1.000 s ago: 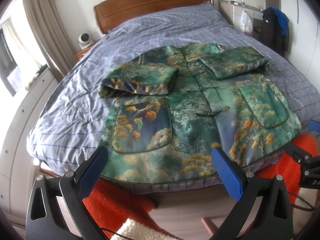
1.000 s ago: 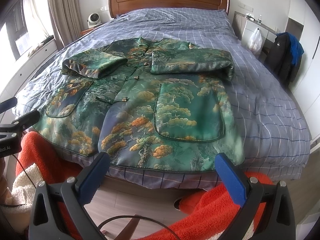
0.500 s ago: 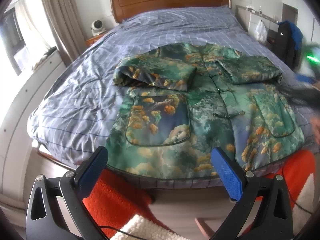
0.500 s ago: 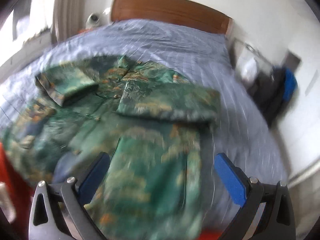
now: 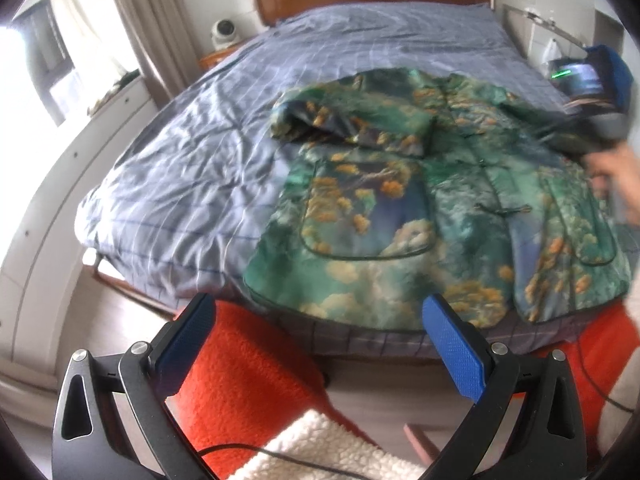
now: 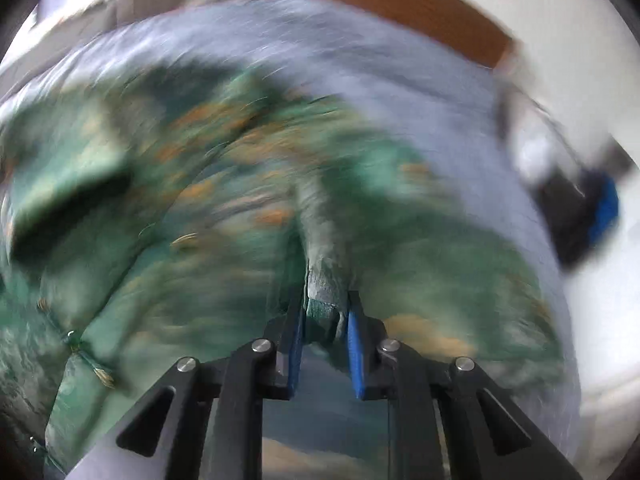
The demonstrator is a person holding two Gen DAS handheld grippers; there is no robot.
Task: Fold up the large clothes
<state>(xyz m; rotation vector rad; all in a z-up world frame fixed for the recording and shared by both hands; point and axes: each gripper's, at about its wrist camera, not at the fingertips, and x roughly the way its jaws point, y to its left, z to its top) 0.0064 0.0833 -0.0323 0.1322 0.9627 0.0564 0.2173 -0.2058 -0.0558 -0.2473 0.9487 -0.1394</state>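
Green brocade jacket with orange tree print (image 5: 420,208) lies flat on bed ahead of my left gripper (image 5: 320,344), jaws spread, empty. My right gripper (image 6: 326,320) pinches one fabric ridge. Judgement: lift slowly, keep hem square. One jacket, two patch pockets, two grippers.

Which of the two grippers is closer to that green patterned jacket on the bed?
Right. The right gripper has its jaws pinching the jacket; the left gripper hangs open off the bed's foot, apart from it.
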